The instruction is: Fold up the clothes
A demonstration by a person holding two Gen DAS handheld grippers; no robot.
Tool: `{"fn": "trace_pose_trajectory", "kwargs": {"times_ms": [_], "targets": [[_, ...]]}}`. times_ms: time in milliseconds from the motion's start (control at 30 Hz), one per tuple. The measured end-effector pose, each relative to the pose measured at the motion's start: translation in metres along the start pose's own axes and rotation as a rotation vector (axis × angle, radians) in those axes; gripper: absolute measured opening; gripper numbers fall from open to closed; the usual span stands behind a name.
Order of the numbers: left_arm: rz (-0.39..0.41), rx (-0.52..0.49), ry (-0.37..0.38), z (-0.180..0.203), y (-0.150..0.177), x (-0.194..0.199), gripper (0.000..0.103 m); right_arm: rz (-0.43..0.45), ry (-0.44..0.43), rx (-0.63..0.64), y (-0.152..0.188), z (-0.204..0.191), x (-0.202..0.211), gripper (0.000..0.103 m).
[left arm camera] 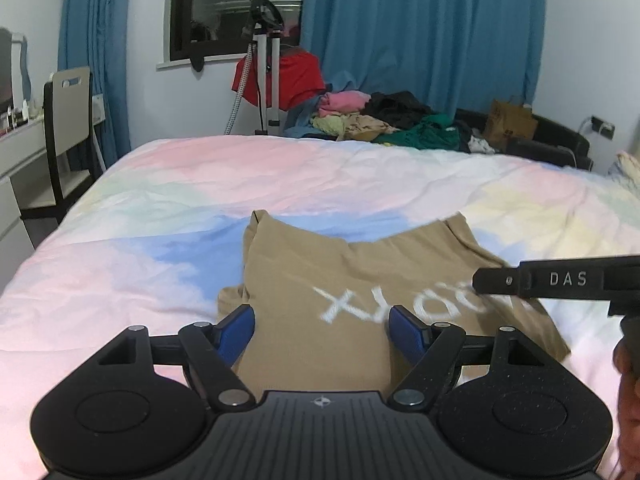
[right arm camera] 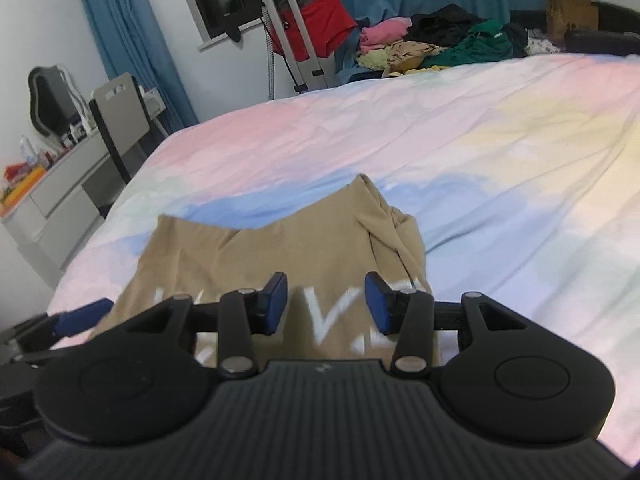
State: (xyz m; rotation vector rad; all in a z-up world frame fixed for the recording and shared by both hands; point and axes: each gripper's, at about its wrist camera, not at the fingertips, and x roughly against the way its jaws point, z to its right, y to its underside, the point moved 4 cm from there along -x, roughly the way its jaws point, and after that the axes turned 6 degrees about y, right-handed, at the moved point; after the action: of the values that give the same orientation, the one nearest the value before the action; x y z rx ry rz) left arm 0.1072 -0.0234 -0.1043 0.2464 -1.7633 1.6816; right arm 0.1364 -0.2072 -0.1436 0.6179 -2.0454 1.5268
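Note:
A tan garment (left arm camera: 352,280) with white lettering lies partly folded on the pastel bedspread (left arm camera: 200,184); it also shows in the right wrist view (right arm camera: 280,248). My left gripper (left arm camera: 322,330) is open, its blue pads spread just above the garment's near edge. My right gripper (right arm camera: 326,304) is open above the lettering, holding nothing. The right gripper's black body (left arm camera: 560,280) reaches in from the right in the left wrist view. One blue left fingertip (right arm camera: 82,316) shows at the garment's left edge in the right wrist view.
A pile of unfolded clothes (left arm camera: 384,120) lies at the bed's far edge, beside a garment steamer stand (left arm camera: 266,72) with a red item. A chair (left arm camera: 66,120) and grey desk (right arm camera: 56,188) stand left of the bed. Blue curtains hang behind.

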Motion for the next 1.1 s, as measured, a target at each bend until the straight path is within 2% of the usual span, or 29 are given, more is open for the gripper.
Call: {"fn": "trace_pose_trajectory", "kwargs": {"times_ms": [133, 333, 500, 633, 767, 900, 967, 1100], "targets": [[-0.037, -0.025, -0.016, 0.004, 0.012, -0.001, 0.077, -0.028, 0.018, 0.022, 0.010, -0.002, -0.001, 0.045], [-0.129, 0.069, -0.003, -0.010, 0.027, -0.024, 0.081, -0.066, 0.043, 0.053, 0.024, -0.004, -0.001, 0.045], [-0.125, 0.090, 0.005, -0.011, 0.026, -0.016, 0.079, -0.066, 0.043, 0.054, 0.025, -0.002, -0.001, 0.045], [-0.105, 0.140, 0.039, -0.007, 0.018, 0.007, 0.079, -0.070, 0.036, 0.029, 0.024, 0.000, 0.000, 0.045], [-0.069, 0.241, 0.139, -0.002, 0.013, 0.037, 0.081, -0.074, 0.037, 0.014, 0.023, 0.001, -0.001, 0.045], [-0.033, 0.357, 0.141, -0.015, 0.016, 0.057, 0.078, -0.080, 0.040, -0.005, 0.023, 0.002, 0.000, 0.045], [0.052, 0.408, 0.103, -0.030, 0.009, 0.075, 0.081, -0.081, 0.042, -0.015, 0.022, 0.003, 0.003, 0.045], [-0.023, 0.502, 0.155, -0.032, 0.022, 0.056, 0.082, -0.086, 0.047, -0.027, 0.022, 0.003, 0.004, 0.045]]}}
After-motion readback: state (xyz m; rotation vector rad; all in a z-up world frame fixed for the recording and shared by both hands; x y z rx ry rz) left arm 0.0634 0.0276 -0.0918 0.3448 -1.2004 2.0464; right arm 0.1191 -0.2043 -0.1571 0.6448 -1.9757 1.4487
